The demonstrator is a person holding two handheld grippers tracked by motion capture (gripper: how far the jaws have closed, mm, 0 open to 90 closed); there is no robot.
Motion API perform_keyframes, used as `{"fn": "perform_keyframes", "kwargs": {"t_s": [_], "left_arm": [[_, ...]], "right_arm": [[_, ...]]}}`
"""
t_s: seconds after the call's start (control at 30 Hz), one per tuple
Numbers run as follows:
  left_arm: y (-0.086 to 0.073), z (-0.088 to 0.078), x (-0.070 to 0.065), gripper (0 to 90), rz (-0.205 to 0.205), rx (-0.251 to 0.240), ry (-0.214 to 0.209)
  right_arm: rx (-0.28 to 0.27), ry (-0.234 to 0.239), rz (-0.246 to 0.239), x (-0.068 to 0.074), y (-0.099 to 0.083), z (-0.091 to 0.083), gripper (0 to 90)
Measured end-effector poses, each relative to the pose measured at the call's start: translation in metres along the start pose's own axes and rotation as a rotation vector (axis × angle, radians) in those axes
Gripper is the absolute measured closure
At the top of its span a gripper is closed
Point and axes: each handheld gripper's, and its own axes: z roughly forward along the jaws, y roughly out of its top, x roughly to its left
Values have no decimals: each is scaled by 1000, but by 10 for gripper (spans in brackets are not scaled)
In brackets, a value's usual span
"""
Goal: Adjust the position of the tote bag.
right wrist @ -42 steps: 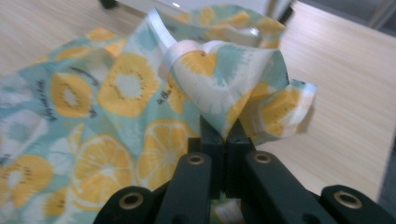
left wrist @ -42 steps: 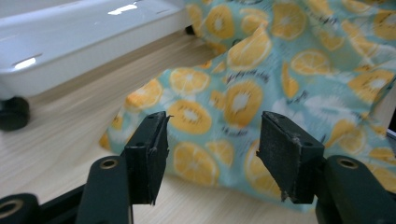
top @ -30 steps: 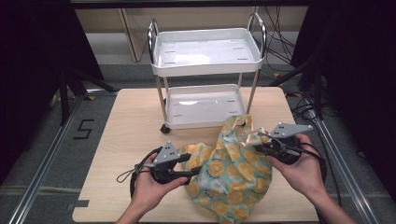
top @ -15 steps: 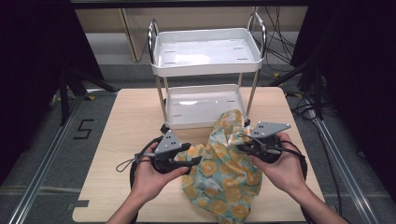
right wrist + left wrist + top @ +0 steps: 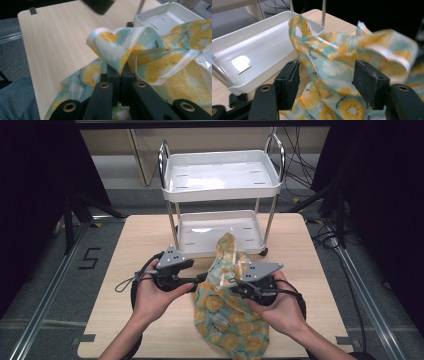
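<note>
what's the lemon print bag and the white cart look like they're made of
Lemon print bag: looks like thin coated fabric or plastic sheet; it folds limply and shows a slight sheen. White cart: trays look like smooth moulded plastic with a glossy glare patch, on shiny, probably metal posts.

Lab or recording studio setup, not a home. Bare light-wood table (image 5: 125, 250) stands inside an aluminium rail frame (image 5: 47, 285) on grey floor, black curtains (image 5: 35, 180) on both sides. Loose cables (image 5: 300, 167) run along the back. Number marker "5" (image 5: 90, 258) taped to the floor. White two-tier utility cart (image 5: 220, 187) parked at the table's far edge.
</note>
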Motion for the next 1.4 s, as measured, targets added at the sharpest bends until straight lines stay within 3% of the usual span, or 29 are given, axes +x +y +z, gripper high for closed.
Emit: {"fn": "perform_keyframes", "kwargs": {"t_s": [0.2, 0.23, 0.4, 0.5, 0.53, 0.67, 0.7, 0.77, 0.83, 0.97, 1.03, 1.07, 1.1, 1.13, 1.2, 1.27, 1.3, 1.4], "left_arm": [[9, 1, 0, 354, 12, 4, 8], [11, 1, 0, 352, 15, 8, 11], [14, 4, -1, 338, 12, 9, 14], [13, 5, 0, 332, 26, 46, 12], [11, 8, -1, 331, 7, 38, 7], [3, 12, 3, 330, 2, 78, -3], [2, 13, 3, 330, -12, 75, -11], [-1, 12, 5, 330, -10, 87, -11], [-1, 12, 6, 331, -9, 85, -10], [5, 7, 15, 330, 6, 76, 28], [9, 6, 23, 329, 3, 69, 69], [10, 8, 29, 328, 25, 64, 62], [11, 7, 33, 328, 21, 73, 91], [12, 7, 38, 328, -5, 87, 121], [12, 8, 46, 329, -3, 102, 141], [11, 11, 53, 329, -5, 121, 146], [11, 13, 55, 327, -4, 134, 145], [7, 18, 61, 320, 30, 200, 131]], "right_arm": [[9, 55, -6, 13, -2, 10, 900], [-7, 60, -33, 14, -2, 12, 900], [12, 91, -43, 25, -4, 19, 897], [19, 110, -57, 31, -5, 22, 896], [21, 115, -50, 33, -6, 23, 897], [24, 121, -41, 38, -7, 25, 897], [20, 119, -61, 37, -7, 26, 896], [33, 125, -46, 39, -8, 26, 896], [30, 128, -64, 40, -9, 28, 895], [52, 148, -73, 46, -12, 30, 892], [63, 158, -75, 48, -14, 32, 891], [67, 158, -78, 50, -15, 32, 891], [54, 164, -106, 49, -15, 34, 890], [71, 168, -83, 51, -16, 33, 890], [69, 173, -93, 52, -17, 34, 889], [77, 184, -100, 55, -19, 34, 888], [76, 195, -128, 56, -20, 36, 887], [91, 203, -136, 60, -23, 37, 886]]}}
